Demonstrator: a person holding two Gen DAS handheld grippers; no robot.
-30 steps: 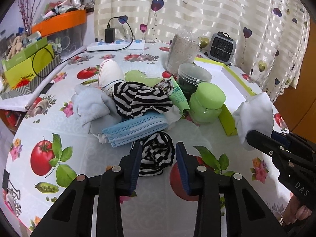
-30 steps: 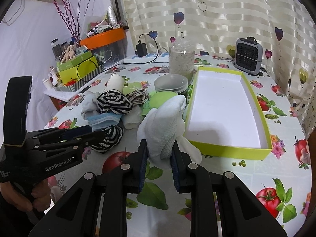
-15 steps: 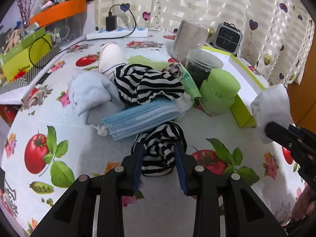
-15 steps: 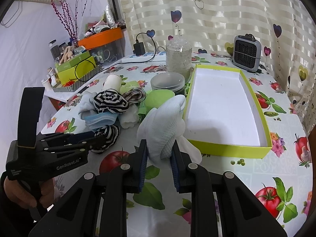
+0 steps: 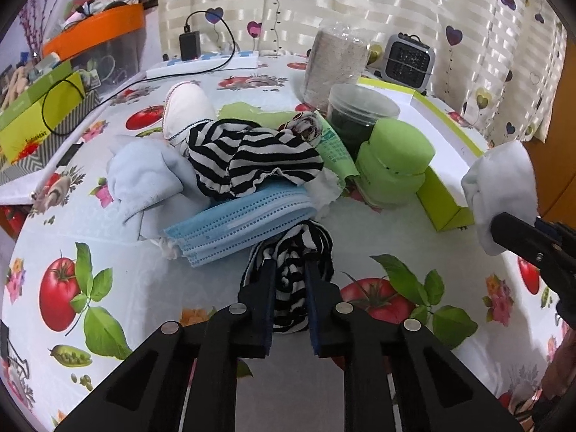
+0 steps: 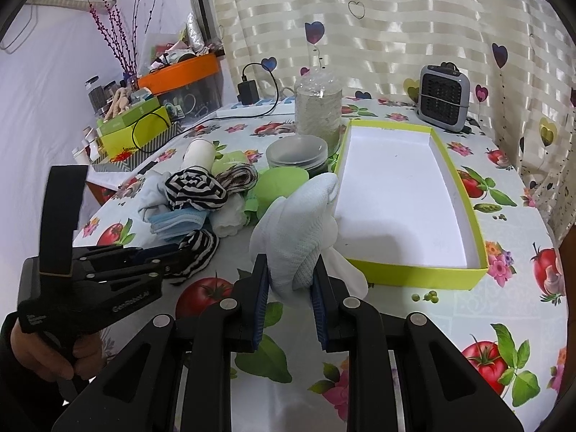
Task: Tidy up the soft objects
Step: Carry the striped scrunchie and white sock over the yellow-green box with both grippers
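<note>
My left gripper (image 5: 289, 270) is shut on a small black-and-white striped cloth (image 5: 291, 288) lying on the table; it also shows in the right wrist view (image 6: 196, 250). My right gripper (image 6: 291, 270) is shut on a white sock (image 6: 298, 219), held above the table just left of the yellow-green box (image 6: 478, 223) with its white inside. The sock also shows in the left wrist view (image 5: 500, 187). Behind the striped cloth lies a pile: blue face masks (image 5: 241, 223), a larger striped cloth (image 5: 252, 154), a pale blue cloth (image 5: 144, 176) and a white shoe (image 5: 183, 108).
A green lidded jar (image 5: 392, 169), a dark tub (image 5: 360, 115) and a tall clear jar (image 5: 338, 61) stand beside the pile. A small grey heater (image 6: 444, 97) stands behind the box. A power strip with charger (image 5: 201, 61) and boxes (image 5: 39, 108) sit at the far left.
My left gripper moved forward over the small striped cloth and closed on it. My right gripper stayed shut on the white sock and barely moved.
</note>
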